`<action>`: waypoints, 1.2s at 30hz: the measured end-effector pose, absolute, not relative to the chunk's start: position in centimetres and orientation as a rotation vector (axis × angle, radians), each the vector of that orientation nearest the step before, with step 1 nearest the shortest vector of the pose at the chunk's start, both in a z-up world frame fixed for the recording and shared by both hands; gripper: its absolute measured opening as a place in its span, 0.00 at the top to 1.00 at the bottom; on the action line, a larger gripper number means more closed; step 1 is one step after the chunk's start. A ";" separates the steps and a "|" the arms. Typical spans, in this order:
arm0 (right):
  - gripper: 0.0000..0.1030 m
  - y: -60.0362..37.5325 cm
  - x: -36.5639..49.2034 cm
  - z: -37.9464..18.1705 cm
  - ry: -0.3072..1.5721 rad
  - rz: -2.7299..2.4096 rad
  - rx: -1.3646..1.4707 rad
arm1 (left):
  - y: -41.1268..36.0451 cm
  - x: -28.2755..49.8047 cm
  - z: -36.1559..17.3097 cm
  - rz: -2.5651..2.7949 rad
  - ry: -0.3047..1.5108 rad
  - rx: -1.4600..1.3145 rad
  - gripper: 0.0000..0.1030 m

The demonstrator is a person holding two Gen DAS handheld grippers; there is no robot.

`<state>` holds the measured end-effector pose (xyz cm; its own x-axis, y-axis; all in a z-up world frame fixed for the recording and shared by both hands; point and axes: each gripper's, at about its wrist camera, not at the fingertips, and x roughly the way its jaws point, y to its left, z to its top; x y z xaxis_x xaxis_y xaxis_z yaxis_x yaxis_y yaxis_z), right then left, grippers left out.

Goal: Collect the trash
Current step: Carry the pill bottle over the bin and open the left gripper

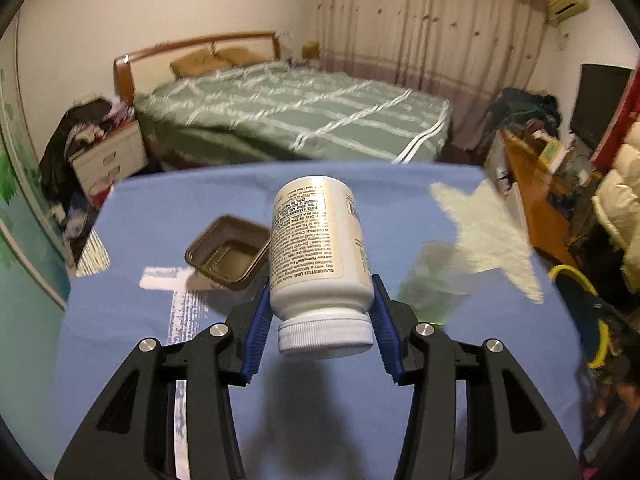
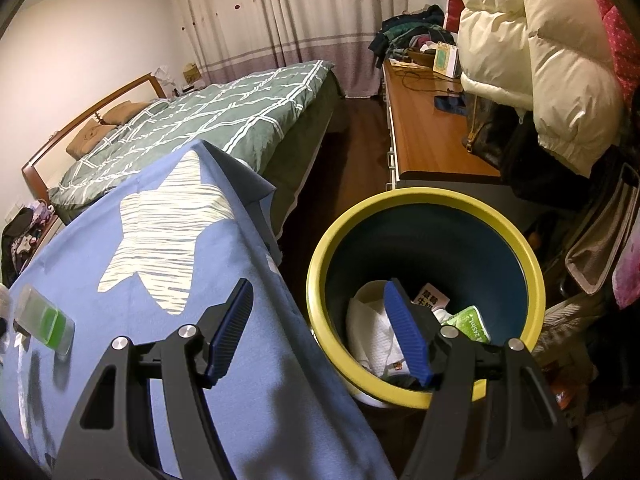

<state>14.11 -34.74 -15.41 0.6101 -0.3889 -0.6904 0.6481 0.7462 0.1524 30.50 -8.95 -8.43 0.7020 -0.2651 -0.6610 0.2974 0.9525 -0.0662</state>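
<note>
The left gripper clamps the white plastic pill bottle above the blue cloth-covered table for binning, while the right gripper gapes empty over the yellow-rimmed bin at the table's edge

White bottle with a white cap and a silvery label in black print. Brown tray. Blue cloth bearing a cream star streaked with grey. Bin: yellow rim, dark blue inside. Green bed cover checked in white lines.
</note>
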 end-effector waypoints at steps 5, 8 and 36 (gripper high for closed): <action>0.37 -35.6 12.4 -14.4 0.641 -0.627 0.446 | -11.1 25.5 -4.2 -0.449 0.644 0.060 0.54; 0.37 -36.2 10.5 -13.2 0.618 -0.639 0.444 | -13.3 23.5 -2.7 -0.524 0.626 0.077 0.54; 0.36 -44.8 -5.7 -7.2 0.523 -0.769 0.369 | -49.2 19.0 -13.8 -0.973 0.975 0.328 0.54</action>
